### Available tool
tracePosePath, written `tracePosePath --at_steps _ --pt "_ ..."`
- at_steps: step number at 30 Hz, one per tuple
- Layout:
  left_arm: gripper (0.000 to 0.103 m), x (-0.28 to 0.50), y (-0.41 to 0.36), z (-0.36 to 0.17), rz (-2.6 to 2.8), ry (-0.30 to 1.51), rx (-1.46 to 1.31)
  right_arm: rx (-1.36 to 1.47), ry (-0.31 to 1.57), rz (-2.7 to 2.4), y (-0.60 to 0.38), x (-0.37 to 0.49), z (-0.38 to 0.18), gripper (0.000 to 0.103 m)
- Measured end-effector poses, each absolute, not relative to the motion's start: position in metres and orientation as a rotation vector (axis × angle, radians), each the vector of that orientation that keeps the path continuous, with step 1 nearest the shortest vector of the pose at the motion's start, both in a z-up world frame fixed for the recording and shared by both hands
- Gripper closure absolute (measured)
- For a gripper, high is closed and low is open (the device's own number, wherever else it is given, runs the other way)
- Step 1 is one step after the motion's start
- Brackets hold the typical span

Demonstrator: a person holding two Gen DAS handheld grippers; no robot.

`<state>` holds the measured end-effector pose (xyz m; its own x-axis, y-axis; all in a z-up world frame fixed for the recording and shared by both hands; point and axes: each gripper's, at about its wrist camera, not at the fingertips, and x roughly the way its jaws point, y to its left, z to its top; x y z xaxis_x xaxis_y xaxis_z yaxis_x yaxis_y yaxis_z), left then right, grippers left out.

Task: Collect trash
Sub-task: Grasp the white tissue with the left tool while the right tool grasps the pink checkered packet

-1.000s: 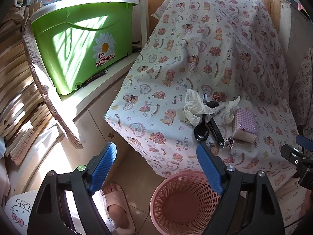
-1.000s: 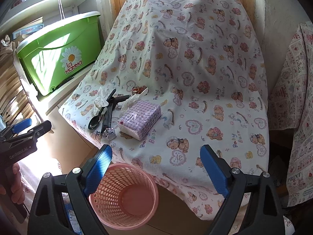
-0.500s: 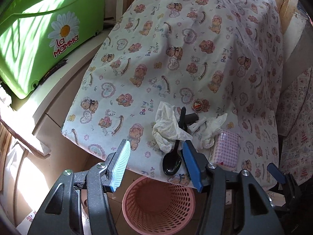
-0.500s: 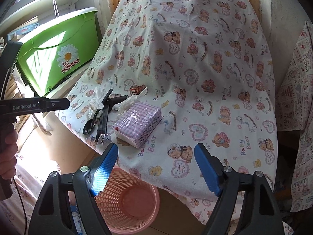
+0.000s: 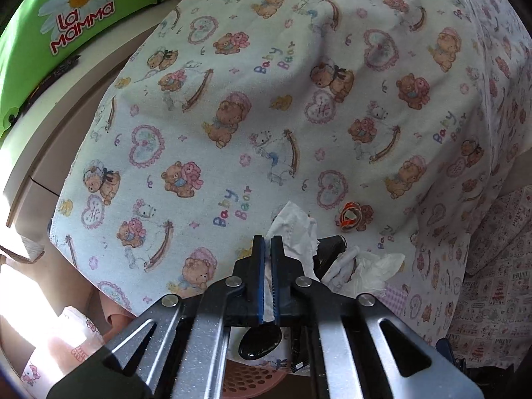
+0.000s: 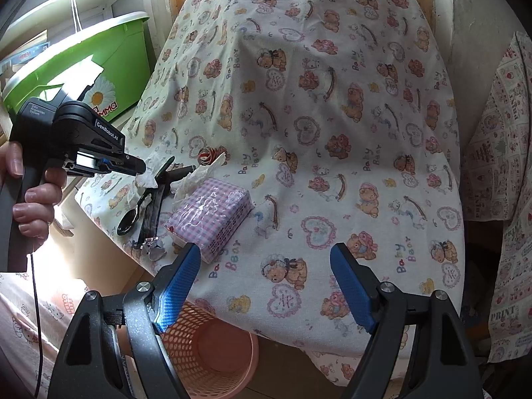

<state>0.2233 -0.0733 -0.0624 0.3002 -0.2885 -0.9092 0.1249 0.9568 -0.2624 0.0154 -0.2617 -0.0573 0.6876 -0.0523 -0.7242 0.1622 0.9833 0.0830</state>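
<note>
My left gripper (image 5: 267, 249) is shut on a crumpled white tissue (image 5: 292, 232) at the near left corner of the bear-print tablecloth (image 5: 266, 116); the right wrist view shows its tip (image 6: 138, 168) at that tissue (image 6: 148, 179). A second crumpled tissue (image 5: 372, 271) lies beside it to the right, with a small orange wrapper (image 5: 349, 216) behind. A black spoon (image 6: 131, 219) and a black tool (image 6: 154, 209) lie there too. My right gripper (image 6: 266, 286) is open and empty over the table's front edge. A pink mesh basket (image 6: 212, 355) stands on the floor below.
A purple checked tissue pack (image 6: 212, 216) lies near the trash. A green La Mamma tub (image 6: 66, 66) sits on a white shelf to the left. Another printed cloth (image 6: 498, 183) hangs at the right.
My left gripper moved forward and down onto the table corner and closed on the white tissue. My right gripper edged slightly closer, still open.
</note>
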Motion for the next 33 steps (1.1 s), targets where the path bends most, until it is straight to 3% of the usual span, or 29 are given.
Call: tracePosePath --at_steps 16,30,31,33 --pt "0.101 0.186 -0.057 0.028 -0.217 0.856 0.043 0.256 0.73 -0.109 -0.251 0.033 -0.054 0.018" --pt "0.101 0.16 -0.02 0.013 -0.153 0.857 0.088 0.193 0.82 -0.196 -0.213 0.074 -0.092 0.017" --pt "0.101 0.159 -0.02 0.013 -0.153 0.856 0.09 0.193 0.823 -0.198 -0.214 0.074 -0.093 0.019" --pt "0.101 0.156 -0.019 0.013 -0.159 0.851 0.089 0.2 0.821 -0.209 -0.218 0.072 -0.091 0.032"
